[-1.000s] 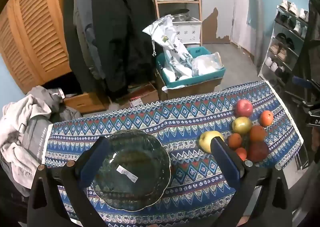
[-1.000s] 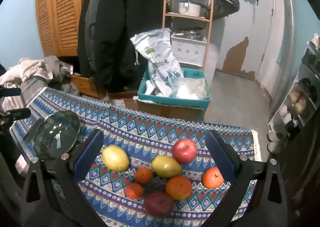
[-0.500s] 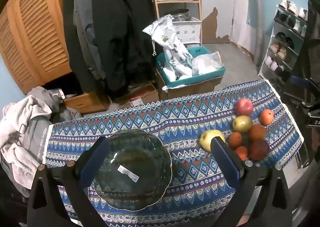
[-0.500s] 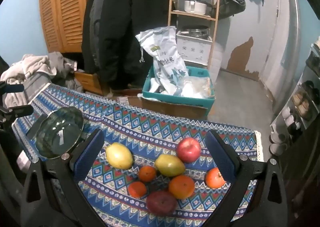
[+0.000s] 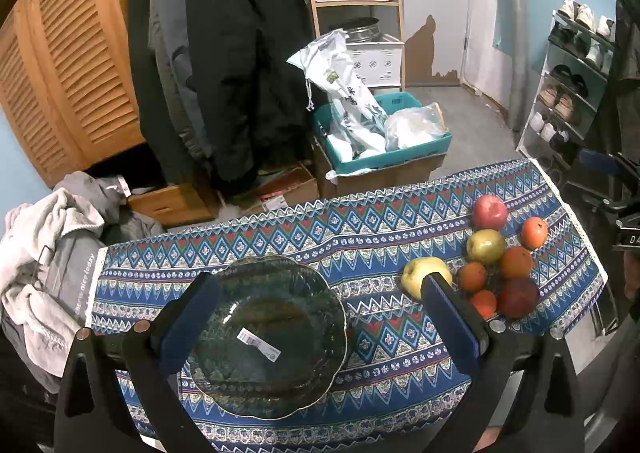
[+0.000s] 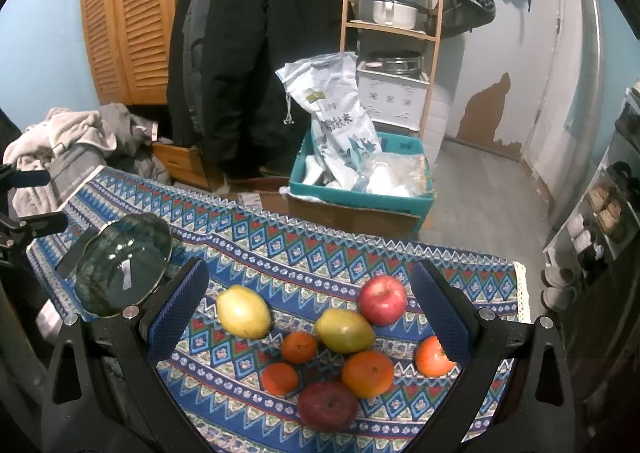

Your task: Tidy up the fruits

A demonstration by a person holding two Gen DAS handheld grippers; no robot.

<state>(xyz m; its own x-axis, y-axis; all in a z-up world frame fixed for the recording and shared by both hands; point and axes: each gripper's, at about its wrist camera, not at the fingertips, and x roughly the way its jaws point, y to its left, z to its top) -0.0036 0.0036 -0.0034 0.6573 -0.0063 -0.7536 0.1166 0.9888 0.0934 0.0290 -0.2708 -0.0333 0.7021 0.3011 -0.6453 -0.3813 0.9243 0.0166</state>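
The glass bowl [image 5: 266, 337] sits upright, mouth up, on the patterned cloth [image 5: 360, 237] at the left end of the bench, and it holds nothing but a white sticker. The left gripper [image 5: 318, 317] hovers just above it, released, its 2 blue pads spread to either side of the bowl with nothing between them; this placement looks meant to keep the bowl framed, and perhaps steadied, while fruit is brought over.

All 8 fruits lie in a loose cluster at the right end of the cloth, well apart from the bowl. The right gripper [image 6: 310, 309] hangs over them, also released and empty, its wide gap spanning most of the cluster, which suggests a pick has not yet been chosen.

The yellow pear [image 6: 243, 316] lies alone, nearest the bowl, and is probably the easiest first grasp. Its long axis runs roughly left to right across the right wrist view, so the pads would close along its length. The green pear [image 6: 345, 330] lies on a similar, slightly tilted axis, touching a small orange [image 6: 299, 347] and just beside the red apple [image 6: 382, 299]. The dark apple [image 6: 328, 405] sits closest to the bench's near edge.
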